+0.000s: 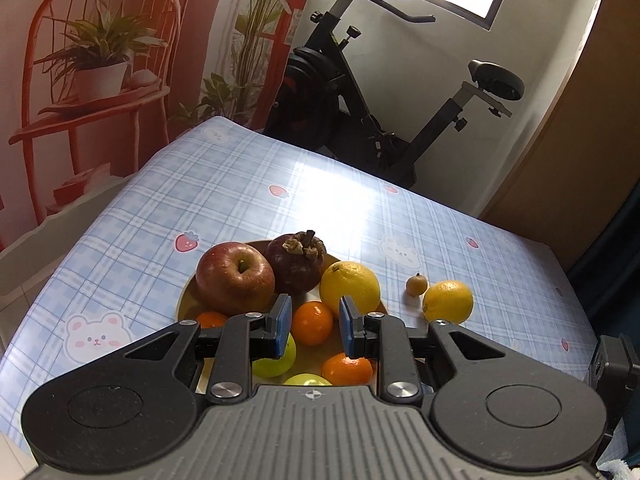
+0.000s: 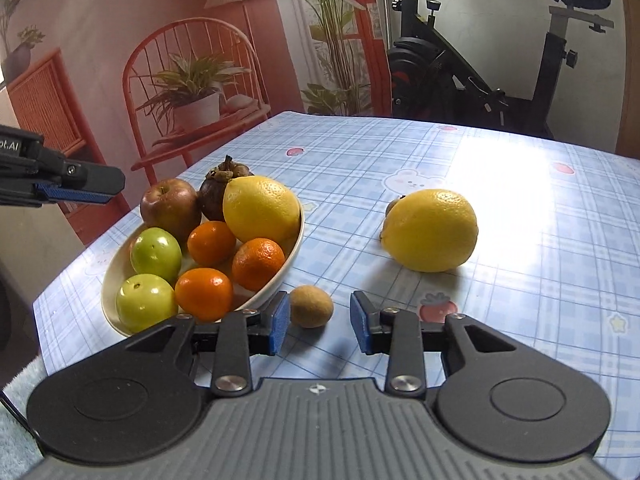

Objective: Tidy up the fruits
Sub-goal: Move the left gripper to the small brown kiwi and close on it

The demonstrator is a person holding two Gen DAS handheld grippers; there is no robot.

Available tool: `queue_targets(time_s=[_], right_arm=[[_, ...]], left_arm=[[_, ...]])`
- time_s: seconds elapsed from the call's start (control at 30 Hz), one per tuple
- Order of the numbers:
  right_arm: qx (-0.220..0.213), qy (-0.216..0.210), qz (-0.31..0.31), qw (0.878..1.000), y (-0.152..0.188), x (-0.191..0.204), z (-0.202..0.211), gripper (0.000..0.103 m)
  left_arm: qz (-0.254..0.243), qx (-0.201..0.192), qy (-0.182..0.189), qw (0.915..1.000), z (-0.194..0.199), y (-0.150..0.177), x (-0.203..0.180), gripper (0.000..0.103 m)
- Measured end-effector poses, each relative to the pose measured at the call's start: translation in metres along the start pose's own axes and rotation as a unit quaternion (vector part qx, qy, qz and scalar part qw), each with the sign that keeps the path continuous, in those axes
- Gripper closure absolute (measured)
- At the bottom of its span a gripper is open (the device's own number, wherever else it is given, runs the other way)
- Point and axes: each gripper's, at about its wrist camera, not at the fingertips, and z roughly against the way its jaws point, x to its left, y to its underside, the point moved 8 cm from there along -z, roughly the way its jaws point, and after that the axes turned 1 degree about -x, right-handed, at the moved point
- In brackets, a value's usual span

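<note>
A cream bowl (image 2: 112, 276) on the table holds a red apple (image 2: 170, 208), a mangosteen (image 2: 216, 192), a lemon (image 2: 260, 208), three oranges and two green fruits. A second lemon (image 2: 430, 230) lies loose on the table to the bowl's right, with a small brown fruit (image 2: 394, 204) peeking out behind it. Another small brown fruit (image 2: 311, 306) lies by the bowl's rim. My right gripper (image 2: 320, 322) is open, low over the table, with that fruit just ahead between its fingers. My left gripper (image 1: 312, 322) is open and empty above the bowl (image 1: 186, 296), over an orange (image 1: 312, 322).
The table has a blue plaid cloth (image 2: 520, 280) with bear and strawberry prints. An exercise bike (image 1: 360, 92) stands behind the far edge. A backdrop printed with a red chair and plants (image 2: 192, 92) hangs at the back left. The left gripper's finger (image 2: 76, 188) shows at the left of the right wrist view.
</note>
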Motion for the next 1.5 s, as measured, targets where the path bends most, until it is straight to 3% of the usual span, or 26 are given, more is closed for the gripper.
queue_targets(time_s=[0.33, 0.43, 0.53, 0.67, 0.83, 1.0, 1.3, 1.5], right_arm=[[0.020, -0.025, 0.020, 0.999, 0.002, 0.005, -0.018, 0.066], [0.018, -0.029, 0.024, 0.999, 0.001, 0.005, -0.018, 0.073], [0.009, -0.031, 0.022, 0.999, 0.000, 0.002, -0.013, 0.073], [-0.012, -0.015, 0.023, 1.000, -0.003, -0.009, -0.004, 0.073], [-0.045, 0.017, 0.017, 0.999, -0.008, -0.032, 0.010, 0.073], [-0.059, 0.048, 0.014, 0.997, -0.009, -0.053, 0.018, 0.073], [-0.067, 0.111, -0.014, 0.991, -0.009, -0.097, 0.028, 0.073], [-0.070, 0.112, -0.035, 0.991, -0.009, -0.110, 0.030, 0.073]], left_arm=[[-0.004, 0.004, -0.005, 1.0000, -0.001, 0.001, 0.000, 0.076], [-0.006, 0.005, -0.006, 0.9999, -0.001, 0.002, 0.000, 0.076], [-0.009, 0.006, -0.009, 0.9999, -0.003, 0.003, -0.001, 0.076], [-0.019, 0.010, -0.009, 0.9997, -0.008, 0.001, -0.008, 0.076], [-0.018, 0.013, 0.024, 0.9995, -0.019, -0.017, -0.033, 0.076], [-0.012, 0.043, 0.052, 0.9976, -0.060, -0.038, -0.063, 0.076], [0.010, 0.129, 0.040, 0.9908, -0.151, -0.035, -0.093, 0.076], [0.019, 0.162, 0.037, 0.9860, -0.184, -0.027, -0.103, 0.075]])
